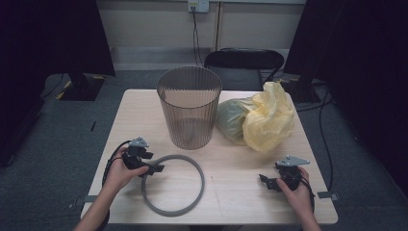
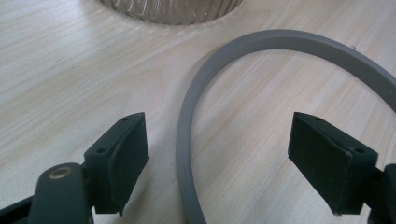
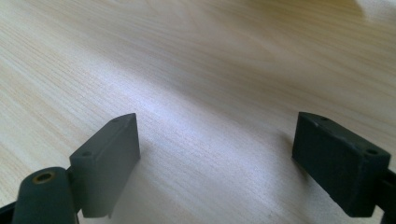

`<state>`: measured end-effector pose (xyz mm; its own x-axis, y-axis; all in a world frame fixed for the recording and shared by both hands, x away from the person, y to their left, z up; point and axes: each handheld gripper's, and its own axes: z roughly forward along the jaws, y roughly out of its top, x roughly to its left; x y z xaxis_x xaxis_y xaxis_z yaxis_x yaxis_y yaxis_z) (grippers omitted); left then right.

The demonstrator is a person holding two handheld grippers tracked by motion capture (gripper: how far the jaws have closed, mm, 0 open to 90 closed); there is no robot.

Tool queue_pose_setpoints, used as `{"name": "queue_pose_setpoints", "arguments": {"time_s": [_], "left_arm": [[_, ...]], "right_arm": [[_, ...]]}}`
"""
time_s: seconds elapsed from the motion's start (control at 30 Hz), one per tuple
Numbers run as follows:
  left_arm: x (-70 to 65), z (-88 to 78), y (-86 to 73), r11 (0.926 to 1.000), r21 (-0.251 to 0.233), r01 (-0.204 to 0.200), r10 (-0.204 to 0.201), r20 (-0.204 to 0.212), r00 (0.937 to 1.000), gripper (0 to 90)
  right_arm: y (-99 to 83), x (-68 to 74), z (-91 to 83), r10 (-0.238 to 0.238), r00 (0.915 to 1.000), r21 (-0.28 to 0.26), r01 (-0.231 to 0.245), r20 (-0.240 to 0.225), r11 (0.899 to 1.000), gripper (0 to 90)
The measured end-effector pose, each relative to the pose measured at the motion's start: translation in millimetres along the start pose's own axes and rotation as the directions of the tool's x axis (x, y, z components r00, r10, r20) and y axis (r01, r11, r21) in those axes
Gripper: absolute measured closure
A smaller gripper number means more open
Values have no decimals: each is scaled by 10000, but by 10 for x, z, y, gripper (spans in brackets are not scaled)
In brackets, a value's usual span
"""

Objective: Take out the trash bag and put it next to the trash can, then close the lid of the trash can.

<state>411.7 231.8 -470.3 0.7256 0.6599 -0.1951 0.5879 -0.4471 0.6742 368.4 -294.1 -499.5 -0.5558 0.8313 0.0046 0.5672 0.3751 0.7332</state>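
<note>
The left hand-held gripper (image 1: 155,168) straddles the flat grey plastic ring (image 2: 187,140) at its nine o'clock, jaws released, so nothing is grasped yet. The right hand-held gripper (image 1: 265,182) idles, released, over bare worktop (image 1: 235,178). At twelve o'clock beyond the ring stands the ribbed translucent bin (image 1: 189,106), unlined; the crumpled yellow plastic bag (image 1: 269,118) lies beside it.

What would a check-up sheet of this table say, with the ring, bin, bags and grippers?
Surface: pale wood table, bare between the things.
Job's things: grey ring lies flat at front left; ribbed see-through bin stands upright behind it.
Clutter: yellow bag and greenish bag, crumpled, right of the bin.
Grippers: left gripper open, the ring's band between its jaws, pads not pressing; right gripper open over bare wood.
Cables: black cable loops from the left gripper; wall cable hangs from a socket.
Surroundings: black chair behind the table, grey carpet.
</note>
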Motion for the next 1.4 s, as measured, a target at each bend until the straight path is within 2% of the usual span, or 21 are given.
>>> {"name": "queue_pose_setpoints", "arguments": {"time_s": [0.07,0.37,0.83,0.97,1.13,1.2,1.27,1.37,1.4], "left_arm": [[0,-2,1,10000,8,-26,26,-142,9999,195],[31,13,-33,9999,6,156,-156,-228,9996,194],[87,88,-98,9989,423,-211,241,-734,9970,239],[103,99,-107,9993,303,-219,245,-886,9958,254],[88,113,-80,9963,592,-627,693,-1167,9907,282],[78,113,-64,9915,844,-990,1101,-1387,9842,323],[63,120,-39,9891,1055,-1026,1175,-1464,9822,346],[42,123,-9,9872,1258,-977,1153,-1410,9833,375],[31,119,-2,9866,1271,-1020,1195,-1389,9831,417]], "right_arm": [[0,0,0,-4,10000,-1,4,0,10000,140],[0,0,0,-3,10000,-3,3,0,10000,140],[-2,4,-2,1,10000,13,-1,15,10000,141],[-2,4,-2,-17,10000,15,17,26,10000,142],[-2,4,-2,-17,10000,17,17,26,10000,142],[-2,4,-2,-20,10000,15,20,26,10000,141],[-2,4,-2,-16,10000,15,16,22,10000,141],[-2,4,-2,-9,10000,19,9,18,10000,141],[-2,4,-2,-11,10000,19,11,20,10000,141]]}}
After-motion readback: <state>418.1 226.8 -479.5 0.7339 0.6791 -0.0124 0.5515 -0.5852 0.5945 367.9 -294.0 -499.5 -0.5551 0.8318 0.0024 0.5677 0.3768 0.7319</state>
